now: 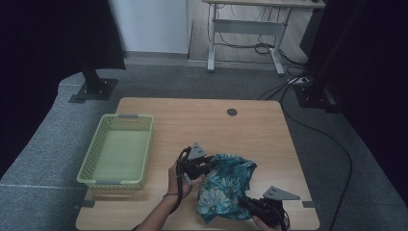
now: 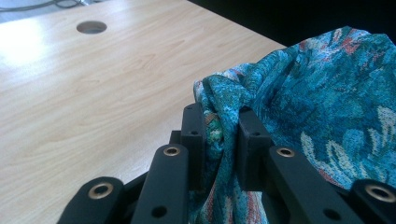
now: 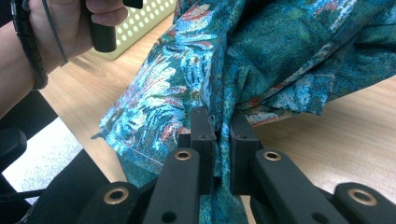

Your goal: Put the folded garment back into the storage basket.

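A teal floral cloth (image 1: 225,185) is bunched up at the front middle of the wooden table (image 1: 202,120). My left gripper (image 1: 208,164) is shut on a gathered fold at the cloth's upper left edge. In the left gripper view that fold of cloth (image 2: 327,102) is pinched between the jaws of the left gripper (image 2: 221,122). My right gripper (image 1: 250,203) is shut on the cloth's lower right part near the table's front edge. In the right gripper view the cloth (image 3: 261,56) hangs up from the right gripper (image 3: 220,125), lifted off the table.
A pale green plastic basket (image 1: 118,150) stands empty on the table's left side; its wall (image 3: 140,21) appears behind the person's left hand (image 3: 56,32). A round cable hole (image 1: 232,112) sits in the far middle of the tabletop. A desk frame (image 1: 245,33) stands beyond.
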